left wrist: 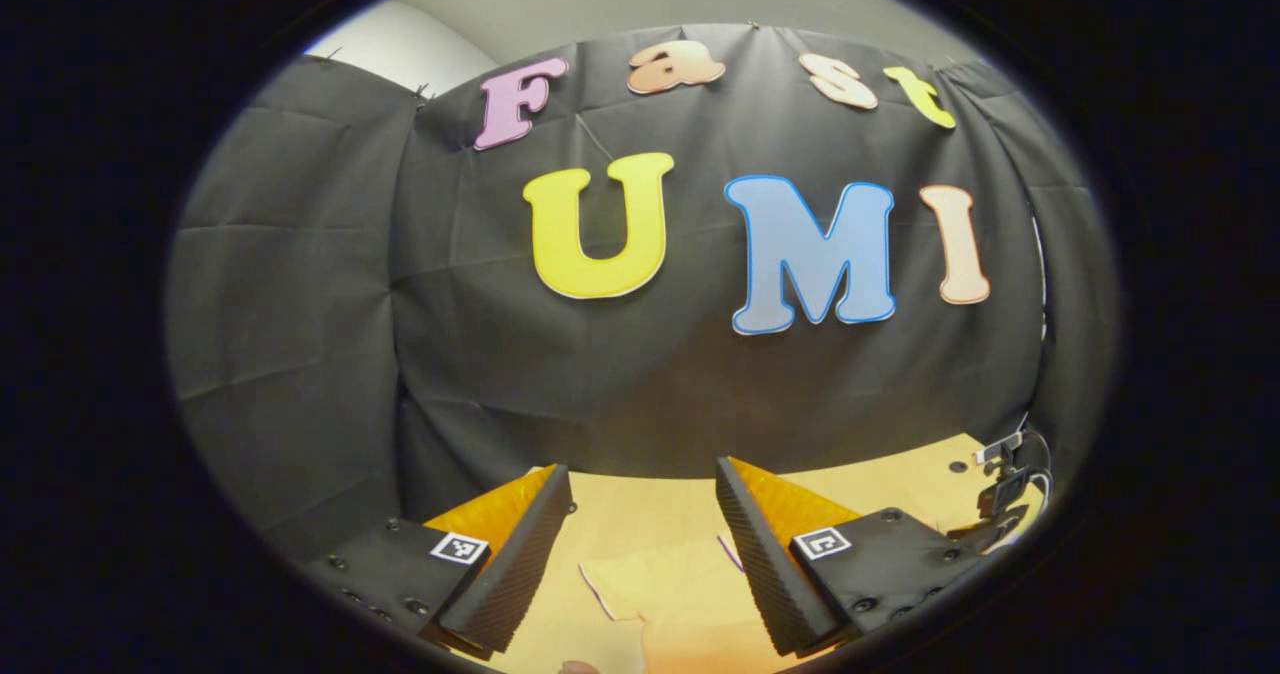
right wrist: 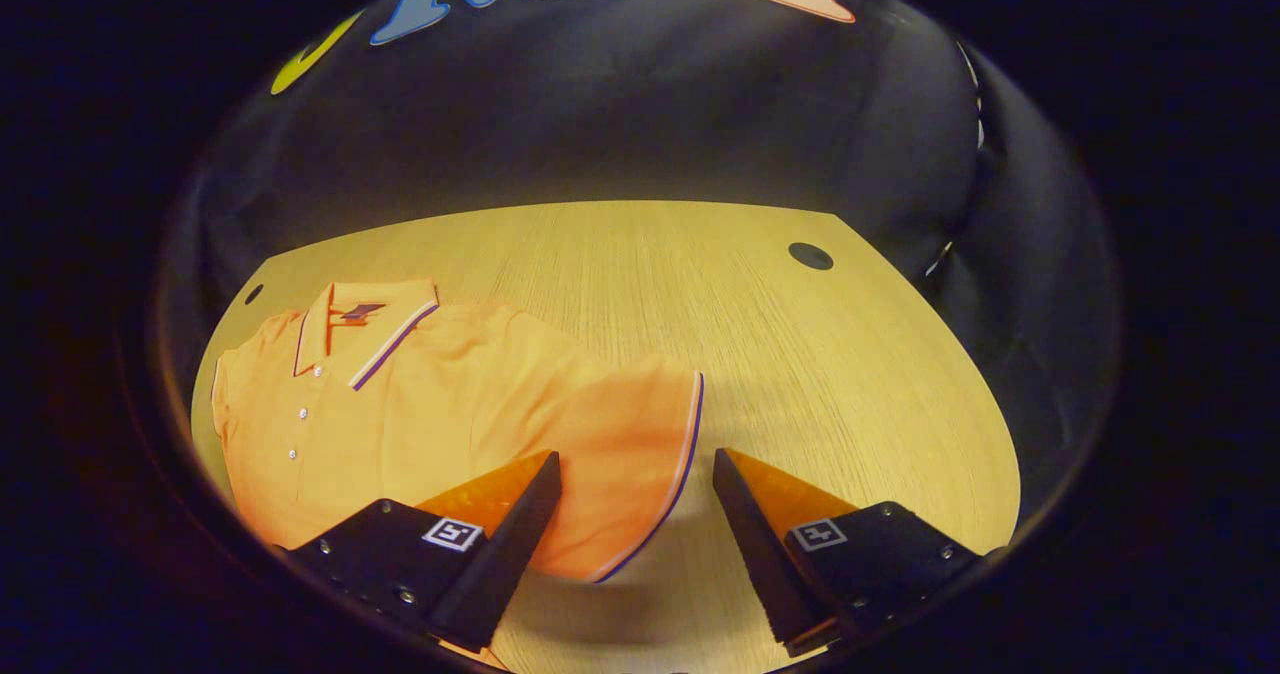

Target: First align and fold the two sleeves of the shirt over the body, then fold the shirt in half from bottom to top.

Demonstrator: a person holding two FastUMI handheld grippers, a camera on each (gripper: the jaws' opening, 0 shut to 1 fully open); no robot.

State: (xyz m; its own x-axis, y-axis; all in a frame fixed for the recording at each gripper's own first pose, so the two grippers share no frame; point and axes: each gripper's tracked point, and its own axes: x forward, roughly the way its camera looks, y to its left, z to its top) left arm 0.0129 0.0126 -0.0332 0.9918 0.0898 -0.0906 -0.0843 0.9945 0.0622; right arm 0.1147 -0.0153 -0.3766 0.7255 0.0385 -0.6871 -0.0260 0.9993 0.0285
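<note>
**Shirt flat on the table, both grippers released above it**

Shirt [right wrist: 450,424] sleeve [right wrist: 640,454] lies straight ahead of the right gripper [right wrist: 636,474], whose jaws are spread wide with nothing between them; the sleeve's striped hem curves through the gap between the two fingertips, below them. Out past that gripper's left finger the orange body spreads flat, its button placket and striped collar [right wrist: 365,329] farther off to the left. Beyond the right finger is bare wooden table [right wrist: 800,354], with a dark round hole [right wrist: 809,255] near its far corner.

The left gripper [left wrist: 644,484] also stands released, jaws apart and empty. Between its fingers, lower down, a pale piece of the shirt [left wrist: 665,594] with a thin dark edge lies on the table. Off past its right finger a small clamp with cables [left wrist: 1010,484] sits at the table's edge.
</note>
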